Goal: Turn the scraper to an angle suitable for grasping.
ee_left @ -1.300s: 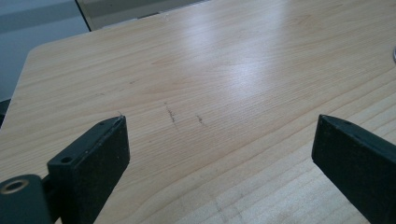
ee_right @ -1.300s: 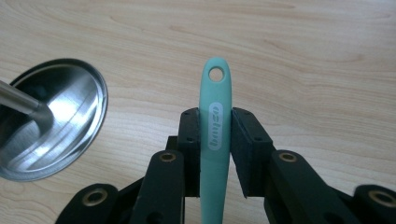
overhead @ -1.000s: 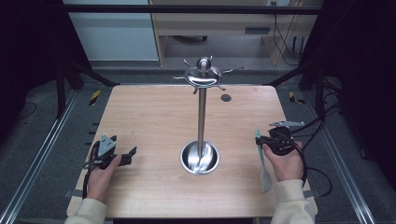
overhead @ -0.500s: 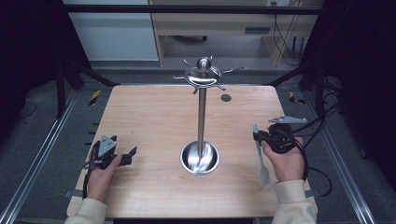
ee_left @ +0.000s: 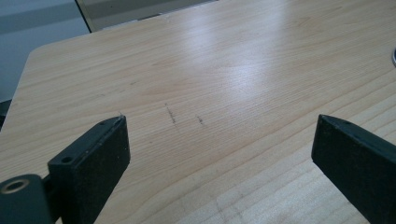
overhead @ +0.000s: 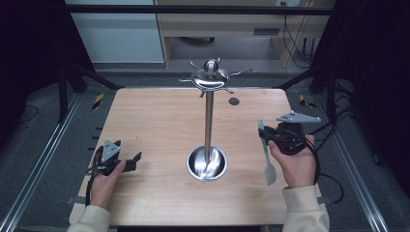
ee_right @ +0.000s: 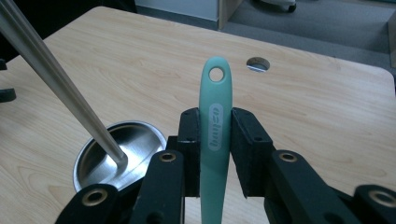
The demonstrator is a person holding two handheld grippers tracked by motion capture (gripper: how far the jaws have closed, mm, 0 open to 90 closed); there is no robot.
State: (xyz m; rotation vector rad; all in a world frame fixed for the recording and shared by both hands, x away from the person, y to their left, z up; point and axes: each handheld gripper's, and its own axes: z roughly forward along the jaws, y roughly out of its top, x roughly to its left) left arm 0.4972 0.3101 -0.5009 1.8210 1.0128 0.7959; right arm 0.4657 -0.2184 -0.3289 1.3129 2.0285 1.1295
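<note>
Right gripper [overhead: 265,137], at 3 o'clock from the stand [overhead: 209,121], clamped on the green handle of the spatula [ee_right: 214,140], hanging hole uppermost, blade hanging below the hand. Left gripper [overhead: 129,163] at 8 o'clock, jaws wide and empty. Best raised upright to hook height, hole squared to one hook [overhead: 240,73], then threaded on slowly

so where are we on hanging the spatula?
Done: the right tongs are shut on the green spatula by its handle, and it is off the table. In hand: it hangs blade-down beside the steel stand, its handle hole free. Left: likely getting that hole onto a hook at the top; all look bare. The left tongs rest open on the table.
</note>
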